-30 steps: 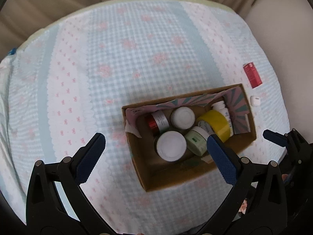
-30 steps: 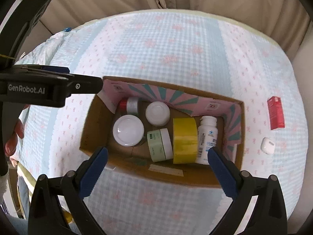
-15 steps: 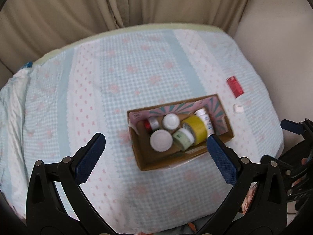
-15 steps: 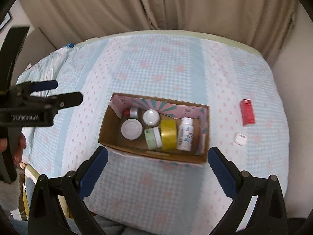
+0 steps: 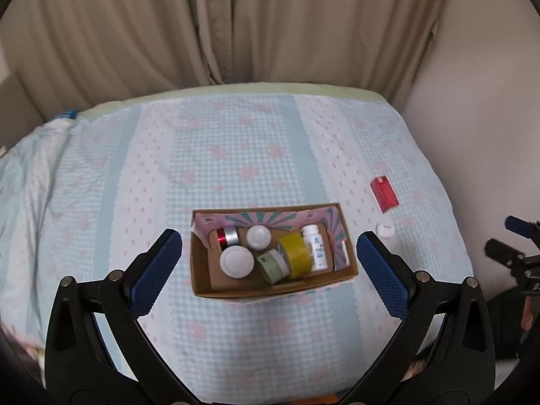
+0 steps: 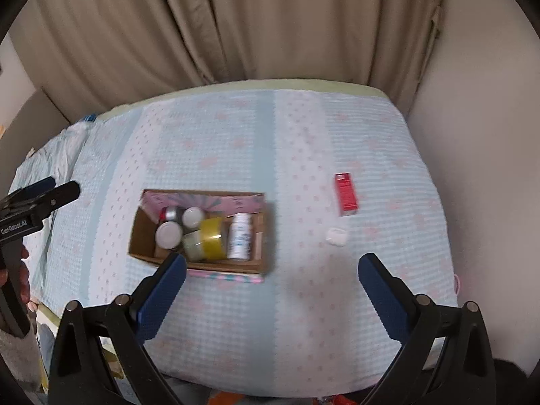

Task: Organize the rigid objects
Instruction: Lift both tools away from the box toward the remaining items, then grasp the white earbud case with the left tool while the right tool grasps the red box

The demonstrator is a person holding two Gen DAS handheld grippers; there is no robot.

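Observation:
A cardboard box point(image 5: 202, 283) point(image 6: 141, 233) sits on the bed. It holds a white-lidded jar point(image 5: 237, 262), a small white jar point(image 5: 258, 237), a red and silver tin point(image 5: 226, 235), a green jar point(image 5: 272, 266), a yellow tape roll point(image 5: 296, 254) and a white pill bottle point(image 5: 314, 246). A red box point(image 5: 383, 194) point(image 6: 345, 191) and a small white case point(image 5: 385, 229) point(image 6: 336, 236) lie on the cover to the box's right. My left gripper point(image 5: 269, 275) is open and empty, high above the box. My right gripper point(image 6: 271, 290) is open and empty, above the cover right of the box.
The bed has a blue checked cover point(image 5: 236, 155) with pink flowers. Beige curtains point(image 5: 236, 23) hang behind it and a plain wall point(image 5: 472, 101) stands at the right. The bed's near edge lies just below both grippers.
Both grippers have pulled up and back from the box, so it looks much smaller. The right gripper has also shifted right. Both stay open.

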